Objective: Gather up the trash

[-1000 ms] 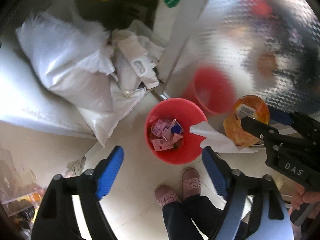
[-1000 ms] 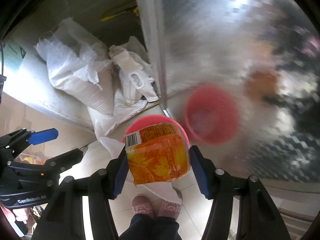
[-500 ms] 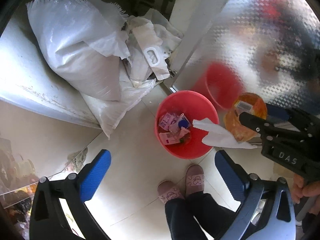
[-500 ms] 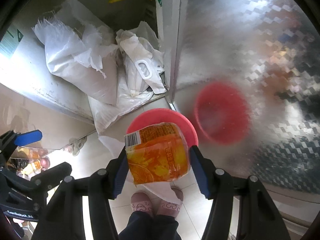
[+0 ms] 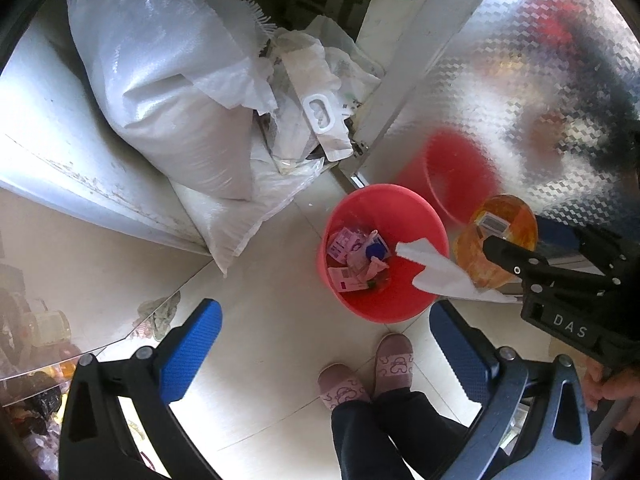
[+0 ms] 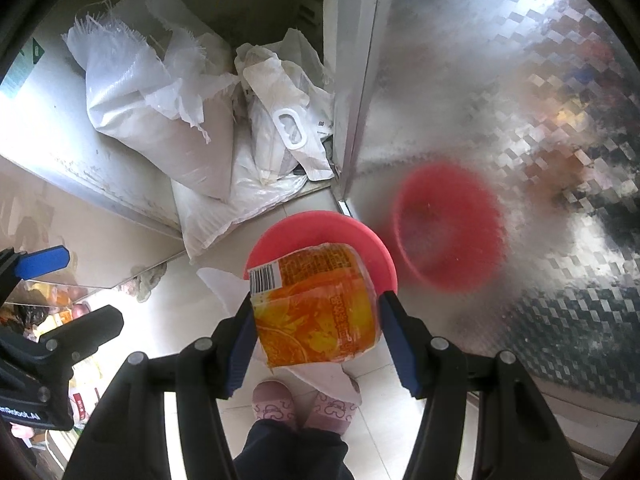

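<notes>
Two wrist fisheyes, both looking steeply down at the floor from above.

Each camera sits just behind its own hand-held gripper, whose fingers fill the lower frame. Both views share the red bin (image 5: pixel 384 254) (image 6: pixel 320 236), the white sacks (image 5: pixel 168 92) (image 6: pixel 156 112), the patterned metal panel (image 5: pixel 520 80) (image 6: pixel 500 100) and the person's slippers (image 5: pixel 394 364) (image 6: pixel 274 402); each also catches the other hand-held gripper at its edge.
</notes>
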Demonstrator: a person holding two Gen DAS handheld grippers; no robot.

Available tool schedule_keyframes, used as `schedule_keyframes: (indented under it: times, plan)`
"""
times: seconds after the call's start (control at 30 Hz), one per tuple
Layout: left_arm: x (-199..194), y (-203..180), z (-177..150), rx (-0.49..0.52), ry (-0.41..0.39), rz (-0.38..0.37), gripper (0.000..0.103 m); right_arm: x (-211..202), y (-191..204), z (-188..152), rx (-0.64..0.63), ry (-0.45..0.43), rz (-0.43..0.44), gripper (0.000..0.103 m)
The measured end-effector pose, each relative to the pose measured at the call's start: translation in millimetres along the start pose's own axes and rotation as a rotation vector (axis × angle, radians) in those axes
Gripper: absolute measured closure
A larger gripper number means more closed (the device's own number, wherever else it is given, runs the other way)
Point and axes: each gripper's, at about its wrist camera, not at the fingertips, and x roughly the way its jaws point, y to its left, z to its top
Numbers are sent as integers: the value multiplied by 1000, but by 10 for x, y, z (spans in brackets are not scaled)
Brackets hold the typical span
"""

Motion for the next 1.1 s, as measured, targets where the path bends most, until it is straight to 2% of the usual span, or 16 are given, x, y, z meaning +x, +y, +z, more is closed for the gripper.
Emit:
schedule_keyframes:
  times: [0.03,0.07,0.1,0.2,0.27,0.5,0.77,0.87,0.97,1.1]
  plan:
    - [-3,-6,-4,0,0,5,0,4,1,1,-5,0,-3,46]
    - [-8,-8,-7,0,-1,7,0,-2,3,-2,-10,-1,-5,40]
    - [-21,-14,-14,0,0,11,0,-8,8,-5,-12,-4,-7,30]
    - [-124,-19,-46,-6,-7,12,0,-84,10,-30,-14,-21,1,15]
    - [-234,-14,-77,-9,-11,19,0,-167,14,-53,-15,-24,3,10]
    - [-1006,-58,-172,-28,-55,33,0,-843,91,-79,-15,-62,33,2]
    - [-2357,-191,-282,-69,-146,45,0,-2048,226,-61,-79,-120,51,1]
    - [-2817,-278,-321,-81,-191,52,0,-2489,239,-33,-74,-123,106,1]
    - [-3264,-356,-335,-94,-236,41,0,-2938,259,-2,-90,-176,103,1]
    - [-3656,-432,-294,-80,-291,46,0,-3405,260,30,-98,-243,80,1]
